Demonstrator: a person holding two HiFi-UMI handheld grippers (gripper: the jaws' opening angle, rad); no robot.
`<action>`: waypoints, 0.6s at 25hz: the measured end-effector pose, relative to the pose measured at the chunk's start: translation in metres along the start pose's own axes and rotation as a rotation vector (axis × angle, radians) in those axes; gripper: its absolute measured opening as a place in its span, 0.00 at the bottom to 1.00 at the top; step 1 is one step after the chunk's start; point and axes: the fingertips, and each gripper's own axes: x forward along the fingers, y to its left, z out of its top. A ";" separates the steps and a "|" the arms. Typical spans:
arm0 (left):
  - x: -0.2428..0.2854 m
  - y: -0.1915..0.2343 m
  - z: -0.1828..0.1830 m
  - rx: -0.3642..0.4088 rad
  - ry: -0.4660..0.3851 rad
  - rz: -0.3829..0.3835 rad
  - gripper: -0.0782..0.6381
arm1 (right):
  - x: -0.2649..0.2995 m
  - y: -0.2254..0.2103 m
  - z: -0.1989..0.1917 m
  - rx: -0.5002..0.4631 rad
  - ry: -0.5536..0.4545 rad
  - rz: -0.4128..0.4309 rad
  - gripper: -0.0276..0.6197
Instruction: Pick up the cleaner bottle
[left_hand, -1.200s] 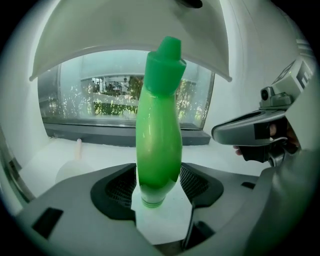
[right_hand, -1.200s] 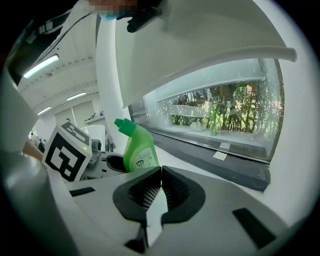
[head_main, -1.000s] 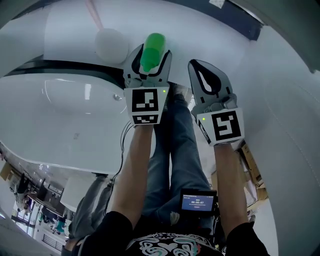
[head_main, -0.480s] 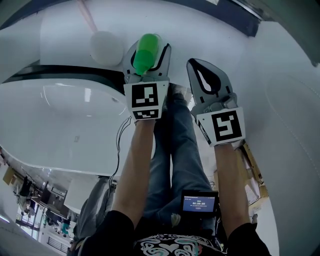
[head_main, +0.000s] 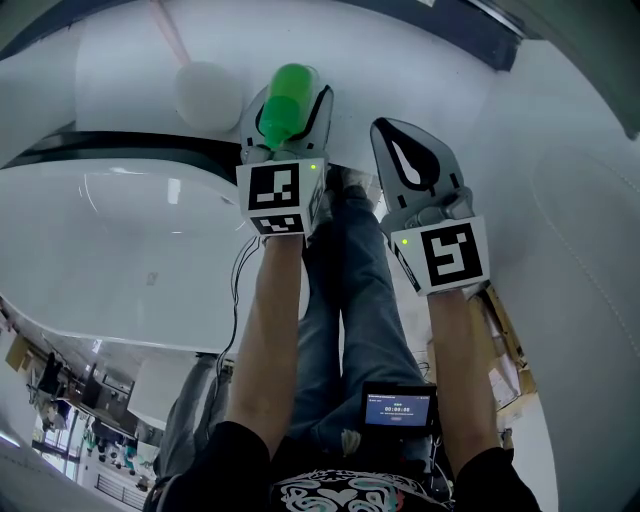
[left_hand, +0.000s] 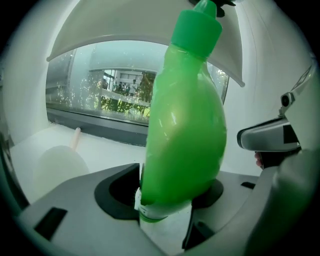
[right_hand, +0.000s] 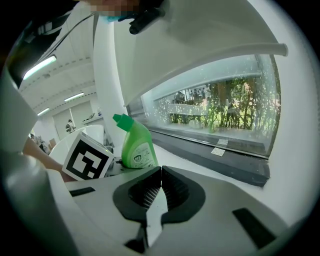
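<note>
Green cleaner bottle (head_main: 286, 92) in left tool (head_main: 289, 115) — drifted left, right tool (head_main: 391, 136) unmoved

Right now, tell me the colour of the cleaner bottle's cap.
Green cap, matching the cleaner bottle; best seen in the left gripper view.

The cleaner bottle (left_hand: 185, 135) is seen to be smooth, glossy green plastic, and the left gripper (left_hand: 167, 202) matt grey plastic.

Cleaner bottle (left_hand: 185, 120) nozzle tip beyond top edge
</note>
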 end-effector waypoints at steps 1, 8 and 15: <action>0.000 0.000 0.000 -0.001 -0.004 -0.004 0.47 | 0.000 0.000 0.000 0.000 0.002 -0.001 0.09; 0.000 0.016 0.003 -0.081 -0.025 -0.011 0.41 | 0.001 0.001 -0.004 0.001 0.011 0.000 0.09; -0.006 0.059 -0.001 -0.499 -0.063 -0.049 0.40 | 0.007 0.006 0.001 -0.005 0.013 0.004 0.09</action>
